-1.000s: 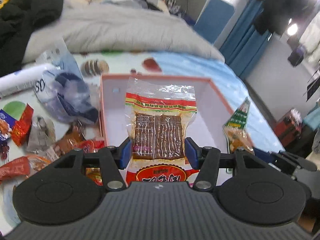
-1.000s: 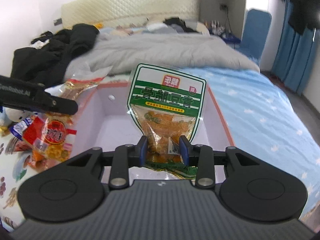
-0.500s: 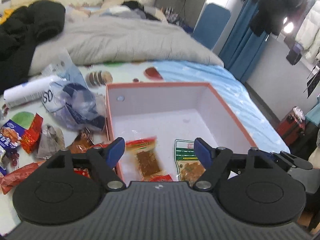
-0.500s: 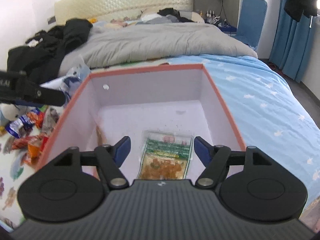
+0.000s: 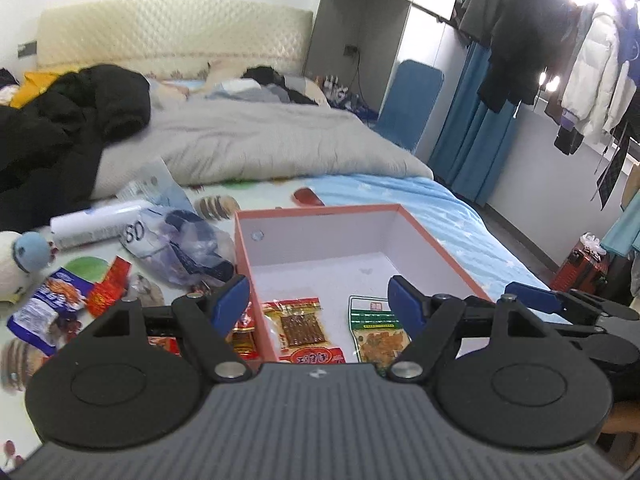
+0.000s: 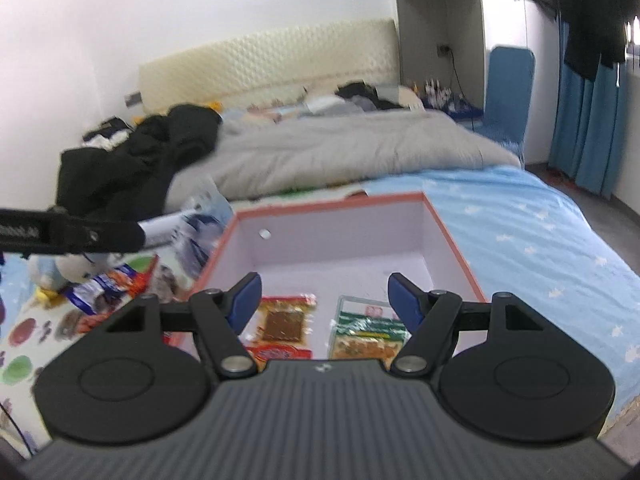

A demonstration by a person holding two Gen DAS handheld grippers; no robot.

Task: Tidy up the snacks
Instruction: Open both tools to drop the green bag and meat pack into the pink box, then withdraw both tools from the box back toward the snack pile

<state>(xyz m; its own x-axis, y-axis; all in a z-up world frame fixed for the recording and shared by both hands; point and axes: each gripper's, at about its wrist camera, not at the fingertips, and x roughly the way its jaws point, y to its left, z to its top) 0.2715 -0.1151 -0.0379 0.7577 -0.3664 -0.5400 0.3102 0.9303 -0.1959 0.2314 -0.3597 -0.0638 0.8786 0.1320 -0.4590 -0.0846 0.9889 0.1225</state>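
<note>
Open box, orange-red rim, pale lilac inside, lying on the bed at lower centre of both views; a small round mark sits on its far inner wall. Inside, on the near floor, two snack packets lie flat side by side without overlapping: a red-and-clear packet showing a dark brown ribbed slab, with white characters in a red oval at its near end, too small to read; to its right a green-and-white packet holding orange-brown pieces, with a small red square logo at top, its lettering unreadable. Left gripper, lower centre of the left wrist view: blue pads spread wide, nothing between them, raised above the packets and apart from them. Its jaws have just been opening. Right gripper, lower centre of the right wrist view: likewise spread wide and empty over the same two packets, jaws likewise just opened. Outside the box, at the left of the left wrist view, loose snacks lie on a patterned sheet: a blue-and-white bag with orange print, a small red wrapper, more red packets against the box's left wall. Beyond them are a crumpled clear plastic bag marked "80" and a white roll. A round plush toy sits at the far left edge. Upper part of both views: grey quilt, black clothing, cream padded headboard.
</note>
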